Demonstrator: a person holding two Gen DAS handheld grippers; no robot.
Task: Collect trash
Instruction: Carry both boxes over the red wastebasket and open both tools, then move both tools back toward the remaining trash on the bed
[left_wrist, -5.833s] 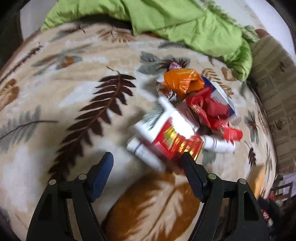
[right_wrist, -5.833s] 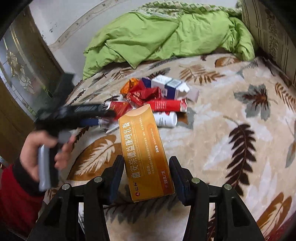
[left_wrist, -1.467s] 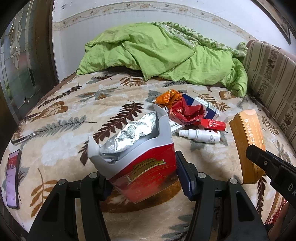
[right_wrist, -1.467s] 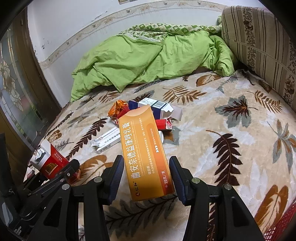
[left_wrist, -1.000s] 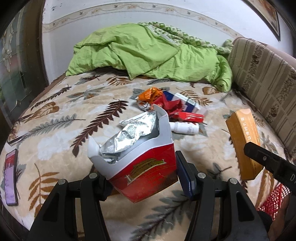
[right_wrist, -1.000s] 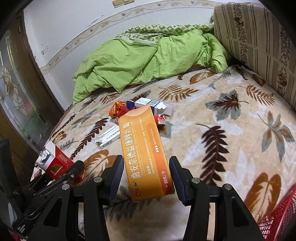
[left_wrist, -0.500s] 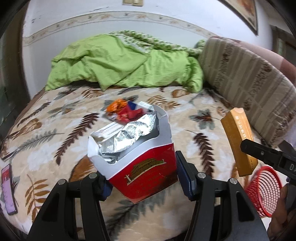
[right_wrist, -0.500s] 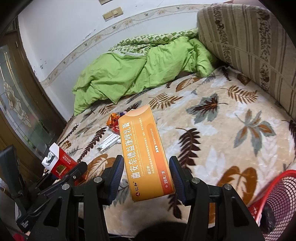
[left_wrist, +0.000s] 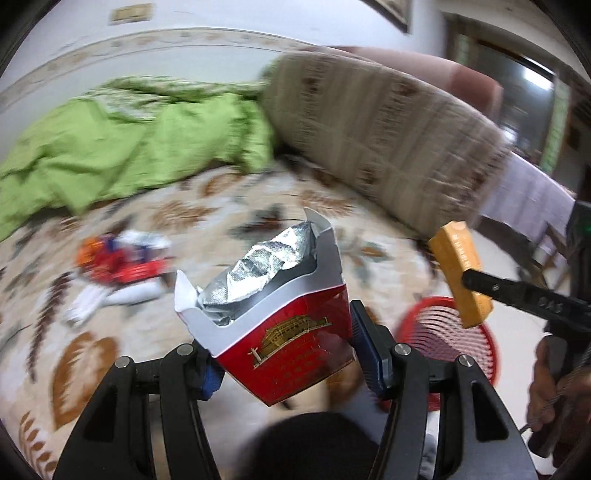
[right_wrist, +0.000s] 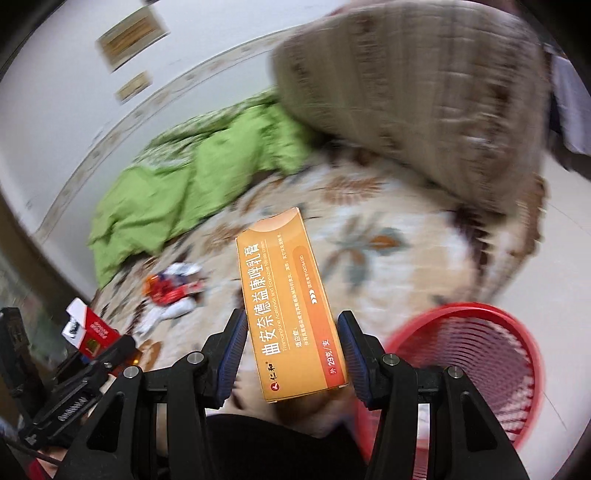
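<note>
While both views are smearing with blur, we are gripping a torn red cigarette pack (foil sticking out the top) in the left gripper, and the right gripper is clamping a tall orange box. Just beyond the grippers a red basket is standing beside the bed. Farther off, the remaining wrappers are lying on the leaf-print blanket, with a green quilt behind.

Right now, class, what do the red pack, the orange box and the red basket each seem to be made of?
Red-and-white flip-top pack: printed card, slightly glossy, torn rim; crinkled silver foil liner inside.
Long orange medicine box: smooth printed cardboard with sharp folded edges.
Round red basket: probably moulded plastic, with thin ribs and open slots, though blurred.
</note>
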